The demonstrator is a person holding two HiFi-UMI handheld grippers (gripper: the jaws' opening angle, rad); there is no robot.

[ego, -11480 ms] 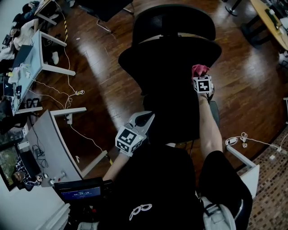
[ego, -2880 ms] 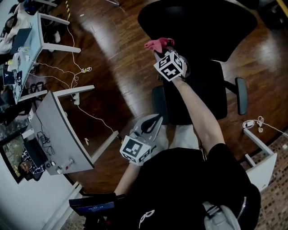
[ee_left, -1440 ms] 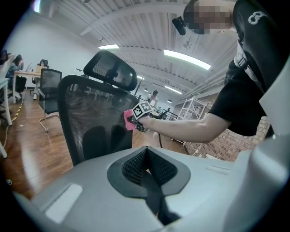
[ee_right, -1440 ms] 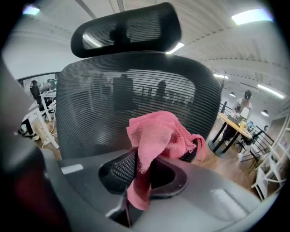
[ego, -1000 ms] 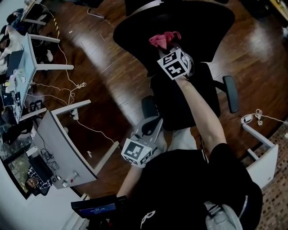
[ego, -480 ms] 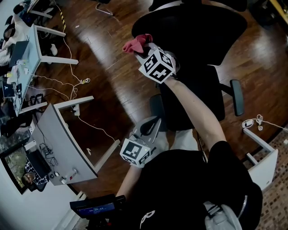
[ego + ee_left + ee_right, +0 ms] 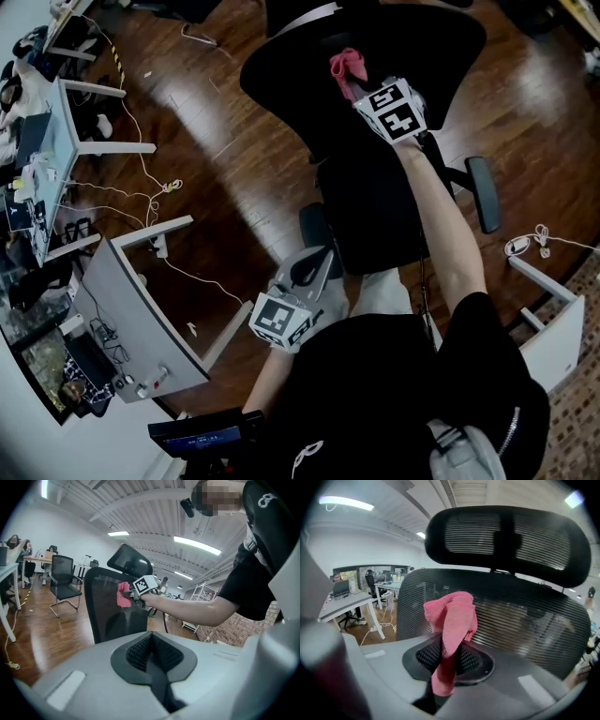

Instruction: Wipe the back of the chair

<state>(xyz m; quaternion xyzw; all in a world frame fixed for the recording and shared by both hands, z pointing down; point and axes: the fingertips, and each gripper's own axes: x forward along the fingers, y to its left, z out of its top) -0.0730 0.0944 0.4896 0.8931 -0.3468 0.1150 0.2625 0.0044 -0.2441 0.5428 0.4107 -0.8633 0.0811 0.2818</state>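
Person's right gripper [image 7: 446,660], jaws clamped on a pink cloth [image 7: 451,616], holds it at the upper edge of the black mesh chair back [image 7: 525,620]; left gripper [image 7: 151,654] hangs low, jaws together, empty; wiping looks under way, with the lower mesh probably left to do

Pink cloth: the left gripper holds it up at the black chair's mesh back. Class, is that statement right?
Not quite. The right gripper, not the left gripper, holds the pink cloth. The right gripper view shows it clamped between that gripper's jaws, up at the black chair's mesh back. The left gripper view shows its own jaws shut on nothing.
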